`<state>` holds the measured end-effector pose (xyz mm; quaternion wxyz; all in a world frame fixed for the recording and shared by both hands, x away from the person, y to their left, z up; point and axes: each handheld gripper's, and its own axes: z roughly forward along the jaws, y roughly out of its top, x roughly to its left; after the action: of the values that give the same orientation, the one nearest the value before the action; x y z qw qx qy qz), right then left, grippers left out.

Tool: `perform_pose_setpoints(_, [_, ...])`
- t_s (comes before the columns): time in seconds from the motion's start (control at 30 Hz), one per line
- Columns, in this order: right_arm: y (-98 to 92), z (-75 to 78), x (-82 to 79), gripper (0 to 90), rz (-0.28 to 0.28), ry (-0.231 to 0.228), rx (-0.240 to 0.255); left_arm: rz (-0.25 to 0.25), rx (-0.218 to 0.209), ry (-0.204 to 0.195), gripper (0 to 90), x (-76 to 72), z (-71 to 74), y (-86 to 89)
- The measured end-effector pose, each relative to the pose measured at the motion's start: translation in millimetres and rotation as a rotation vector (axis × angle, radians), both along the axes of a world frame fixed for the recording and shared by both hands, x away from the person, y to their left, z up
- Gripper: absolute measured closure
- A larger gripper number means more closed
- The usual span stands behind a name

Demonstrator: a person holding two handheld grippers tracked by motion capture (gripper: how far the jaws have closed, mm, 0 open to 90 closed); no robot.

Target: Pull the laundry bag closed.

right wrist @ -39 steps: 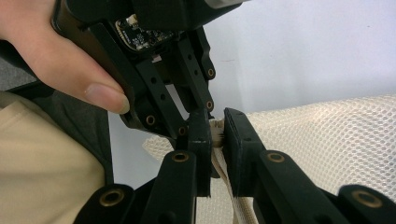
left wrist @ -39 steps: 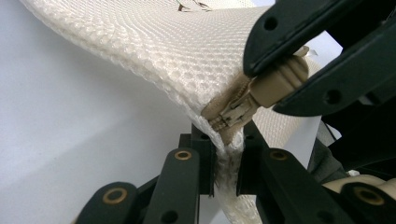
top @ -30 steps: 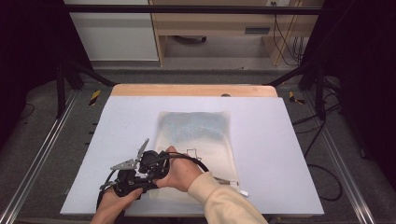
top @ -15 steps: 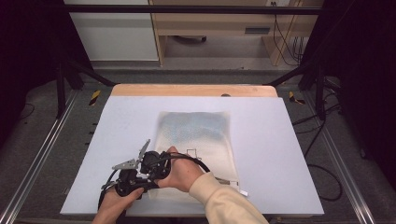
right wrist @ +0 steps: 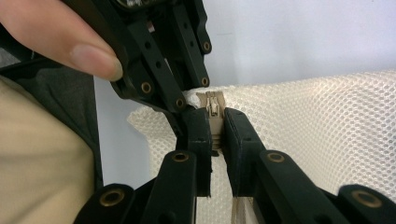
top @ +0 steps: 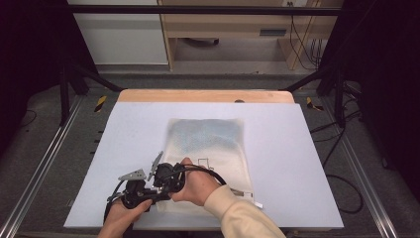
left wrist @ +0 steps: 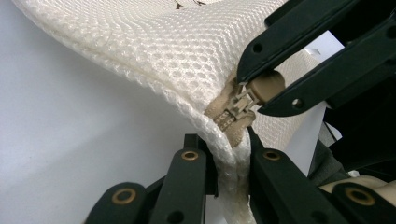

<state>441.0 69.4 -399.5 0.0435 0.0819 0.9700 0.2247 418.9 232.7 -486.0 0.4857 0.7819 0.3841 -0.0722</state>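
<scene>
mesh bag point(top: 210, 148) | cream, flat on bench, near corner raised | tan zipper pull point(left wrist: 261, 86) between right gripper point(right wrist: 215, 128) jaws, corner edge pinched by left gripper point(left wrist: 232, 147)

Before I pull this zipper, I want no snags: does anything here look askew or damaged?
Nothing stands out. The mesh bag lies flat, its corner lifted by the left gripper; the right gripper pinches the tan zipper pull.

The bag point(left wrist: 154, 51) is cream open-weave mesh cloth, rough; its tan zipper pull point(left wrist: 268, 84) looks smooth plastic; the table point(top: 307, 148) wears matt pale sheet, wooden far edge.
</scene>
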Motion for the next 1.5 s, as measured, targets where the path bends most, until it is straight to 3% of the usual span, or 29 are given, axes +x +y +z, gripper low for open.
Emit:
perform_pose_setpoints(0.53, [-11.6,-1.2,0.9,82.0,0.006,-0.005,-0.033,-0.005,-0.012,-0.010,85.2,-0.8,3.6,1.6])
perform_pose_setpoints(1.5, [-46.8,-13.9,7.7,81.9,-0.069,0.036,-0.031,-0.007,-0.017,-0.010,85.0,-2.3,5.2,2.4])
